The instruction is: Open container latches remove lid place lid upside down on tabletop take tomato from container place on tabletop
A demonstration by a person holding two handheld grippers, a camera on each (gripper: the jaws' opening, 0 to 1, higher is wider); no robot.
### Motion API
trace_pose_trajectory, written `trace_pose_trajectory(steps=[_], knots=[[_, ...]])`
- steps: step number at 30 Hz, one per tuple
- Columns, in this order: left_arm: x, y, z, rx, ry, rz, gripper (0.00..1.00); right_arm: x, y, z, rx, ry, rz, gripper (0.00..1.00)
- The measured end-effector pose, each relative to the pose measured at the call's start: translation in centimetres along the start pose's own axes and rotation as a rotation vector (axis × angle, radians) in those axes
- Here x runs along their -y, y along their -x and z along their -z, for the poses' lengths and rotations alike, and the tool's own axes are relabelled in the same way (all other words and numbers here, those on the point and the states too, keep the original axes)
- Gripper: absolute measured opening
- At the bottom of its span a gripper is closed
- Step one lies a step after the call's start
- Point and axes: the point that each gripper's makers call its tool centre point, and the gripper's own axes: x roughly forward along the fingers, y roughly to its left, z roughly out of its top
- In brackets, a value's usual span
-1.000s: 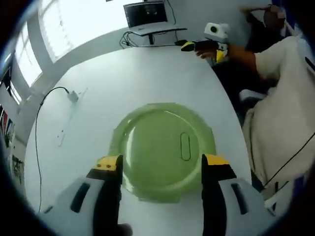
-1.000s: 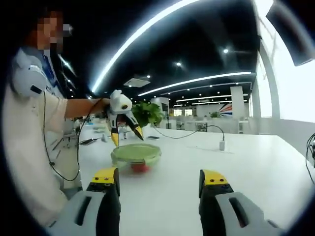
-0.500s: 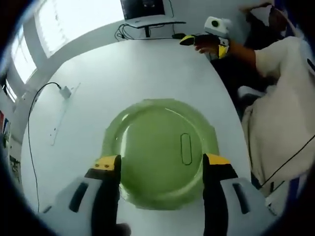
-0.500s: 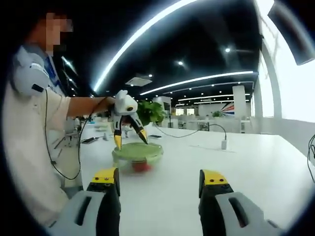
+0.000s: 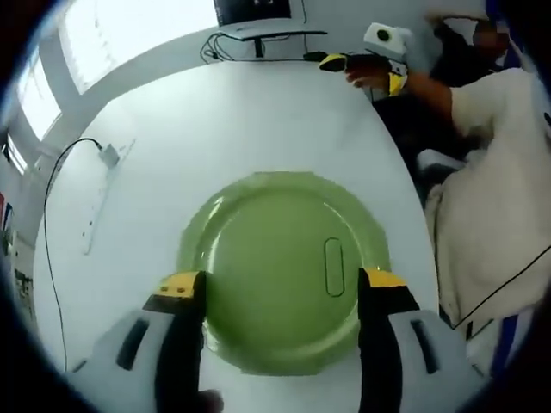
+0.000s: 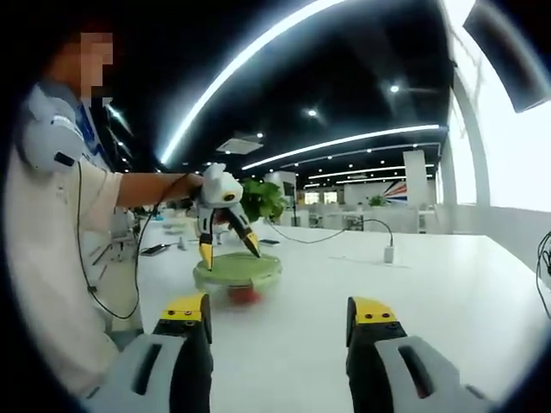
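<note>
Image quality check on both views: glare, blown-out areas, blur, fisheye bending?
Left gripper view: windows at the upper left blown out white; green lid sharp, with soft glare; white tabletop bright, its edge bowed by the fisheye. Right gripper view: dim hall, ceiling light strips bent into arcs, window at the right overexposed; right gripper jaws sharp, container small but legible.

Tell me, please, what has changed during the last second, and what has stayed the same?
The left gripper has come down toward the green lid, open, its tips now at the lid's rim; it holds nothing yet. The lid is still on the container, the tomato still inside. The right gripper stays open and away, on the white table.
</note>
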Motion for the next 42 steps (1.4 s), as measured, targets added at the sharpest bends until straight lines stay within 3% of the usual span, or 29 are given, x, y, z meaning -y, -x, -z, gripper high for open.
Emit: trace_pose_trajectory(steps=[4, 20, 22, 24, 34, 42], knots=[[1.2, -0.5, -0.8, -0.006, -0.009, 0.008, 0.68, 0.2, 0.1, 0.1, 0.0, -0.006, 0.006, 0.57], [5.1, -1.3, -1.3, -0.173, -0.005, 0.015, 0.69, 0.3, -0.1, 0.4, -0.003, -0.032, 0.011, 0.55], [-0.8, -0.3, 0.2, -0.201, -0.005, 0.02, 0.69, 0.4, -0.2, 0.2, 0.002, -0.037, 0.01, 0.54], [-2.2, -0.1, 0.6, -0.238, -0.006, 0.022, 0.69, 0.5, -0.3, 0.1, 0.006, -0.042, 0.011, 0.54], [-2.7, -0.2, 0.8, -0.422, -0.044, 0.033, 0.68, 0.8, -0.5, -0.2, 0.016, -0.052, 0.011, 0.53], [-2.5, -0.1, 0.9, -0.415, -0.046, 0.03, 0.67, 1.0, -0.5, 0.2, 0.012, -0.059, 0.014, 0.53]])
